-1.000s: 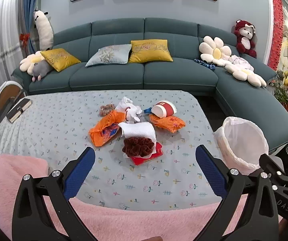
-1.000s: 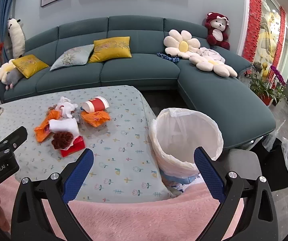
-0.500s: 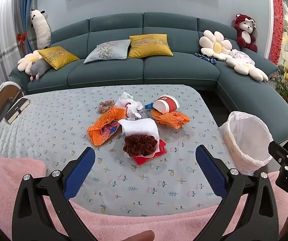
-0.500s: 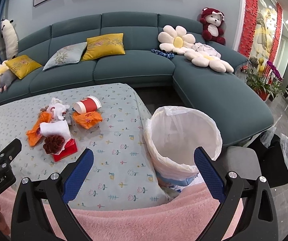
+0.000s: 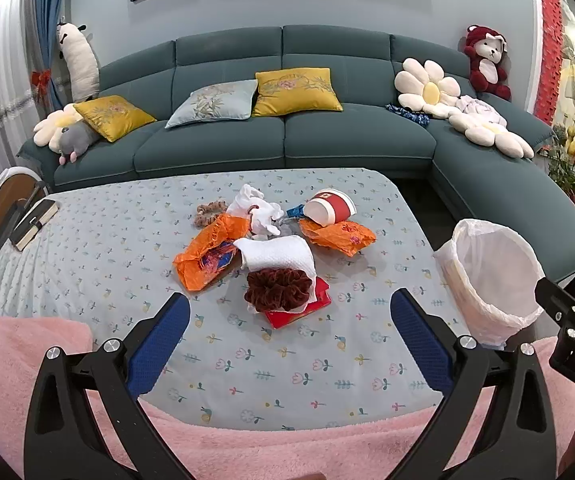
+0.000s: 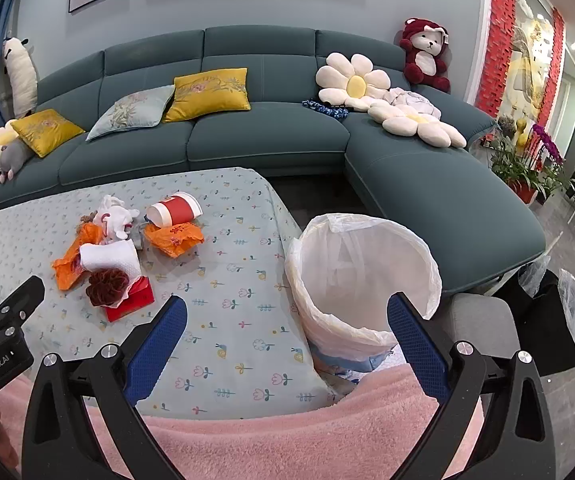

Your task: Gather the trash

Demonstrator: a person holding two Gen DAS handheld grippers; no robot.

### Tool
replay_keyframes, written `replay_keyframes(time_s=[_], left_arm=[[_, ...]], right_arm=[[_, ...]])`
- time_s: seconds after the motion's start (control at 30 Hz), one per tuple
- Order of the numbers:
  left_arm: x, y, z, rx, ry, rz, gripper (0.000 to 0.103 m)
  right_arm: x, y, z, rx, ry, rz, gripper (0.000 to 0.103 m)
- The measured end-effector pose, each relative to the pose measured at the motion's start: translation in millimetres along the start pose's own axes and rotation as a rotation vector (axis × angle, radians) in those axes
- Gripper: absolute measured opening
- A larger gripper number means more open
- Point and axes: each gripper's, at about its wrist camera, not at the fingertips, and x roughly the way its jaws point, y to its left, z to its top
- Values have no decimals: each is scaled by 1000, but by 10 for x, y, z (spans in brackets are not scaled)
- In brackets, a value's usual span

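Both grippers have edged forward over one second, bringing the litter closer in the left view and the bin larger in the right. Left gripper [image 5: 289, 332] hangs spread wide and empty above the flowered table [image 5: 127, 248], short of the pile; right gripper [image 6: 287, 334] is likewise wide open with nothing held, its right finger overlapping the bin [image 6: 361, 276] in that view. Trash sits mid-table: a tipped red cup [image 5: 329, 207], two orange wrappers [image 5: 207, 252] [image 5: 337, 235], a crumpled tissue [image 5: 257, 212], a paper towel [image 5: 277, 254] under a brown scrunchie [image 5: 279, 286], and a red packet [image 5: 297, 310] beneath both. Bin stands just off the table's right edge, lined in loose white plastic.

Risks look plain: a grab at the stacked heap could lift the scrunchie, likely no trash, with the towel; thin wrappers may slip from the pads; a careless swing could snag the liner or tip the light bin.
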Motion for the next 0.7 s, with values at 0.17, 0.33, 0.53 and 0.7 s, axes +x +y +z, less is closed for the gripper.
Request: replay_keyframes(time_s=[0.17, 0.33, 0.53, 0.7], left_arm=[[-14, -10, 3, 5, -2, -1, 96], [-21, -22, 12, 7, 0, -3, 96], [-7, -29, 31, 7, 1, 3, 96], [-3, -34, 30, 3, -5, -2, 96]], right_arm=[[-11, -10, -3, 6, -4, -1, 96], [-12, -51, -16, 19, -9, 7, 96], [-4, -86, -25, 27, -13, 9, 95], [-24, -126, -21, 40, -23, 14, 96]])
